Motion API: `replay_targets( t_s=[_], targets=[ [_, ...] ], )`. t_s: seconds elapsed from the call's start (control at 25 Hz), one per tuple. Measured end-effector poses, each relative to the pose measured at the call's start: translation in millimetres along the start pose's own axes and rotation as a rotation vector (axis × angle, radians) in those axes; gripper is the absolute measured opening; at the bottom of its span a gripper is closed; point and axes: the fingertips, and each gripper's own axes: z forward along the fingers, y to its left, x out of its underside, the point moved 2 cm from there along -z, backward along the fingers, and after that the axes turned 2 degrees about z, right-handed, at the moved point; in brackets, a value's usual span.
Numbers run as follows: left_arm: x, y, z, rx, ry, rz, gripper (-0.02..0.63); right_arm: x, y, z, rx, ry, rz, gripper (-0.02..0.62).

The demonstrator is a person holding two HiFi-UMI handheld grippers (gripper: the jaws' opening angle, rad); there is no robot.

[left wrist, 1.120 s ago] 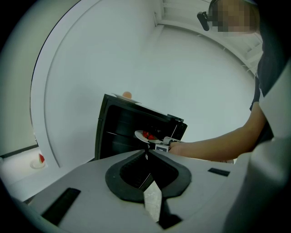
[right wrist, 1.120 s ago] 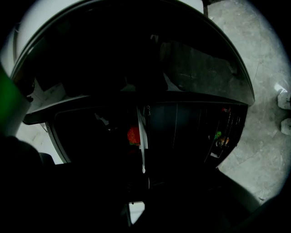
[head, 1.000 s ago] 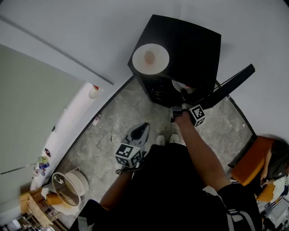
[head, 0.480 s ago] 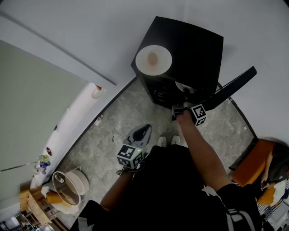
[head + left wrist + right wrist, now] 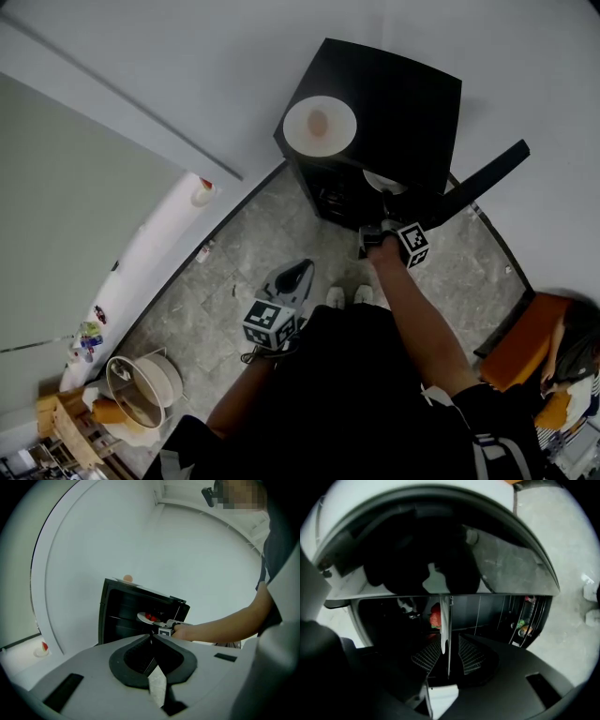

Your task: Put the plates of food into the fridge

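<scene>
A black mini fridge (image 5: pixel 403 94) stands open, its door (image 5: pixel 478 183) swung to the right. One white plate with a piece of food (image 5: pixel 320 125) rests on the fridge's top. A second white plate with red food (image 5: pixel 380 181) sits inside at the opening. My right gripper (image 5: pixel 382 208) reaches in to it. Its jaws have just been opening. In the right gripper view the plate's rim (image 5: pixel 444 620) still stands edge-on between the parted pads, with the red food (image 5: pixel 436 616) behind. My left gripper (image 5: pixel 295 272) hangs low over the floor, shut on nothing, its tips (image 5: pixel 151 637) together.
A long white counter (image 5: pixel 141 253) with a small cup (image 5: pixel 197 192) runs along the left. A round basket (image 5: pixel 141 384) and wooden pieces sit at lower left. A seated person by an orange seat (image 5: pixel 525 342) is at the right. Bottles fill the door shelf (image 5: pixel 522 625).
The view has shifted slightly. My right gripper stays at the fridge's opening by the plate, and the left gripper keeps its place near my waist.
</scene>
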Motion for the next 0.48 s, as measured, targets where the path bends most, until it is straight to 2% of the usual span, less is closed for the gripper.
replay_targets(
  t_s=[0.48],
  targets=[
    [-1.4,-15.9,0.3,0.020,-0.006,0.012,0.021,9.5,26.2,-42.2,-0.082,0.124,-0.059,0.110]
  ],
)
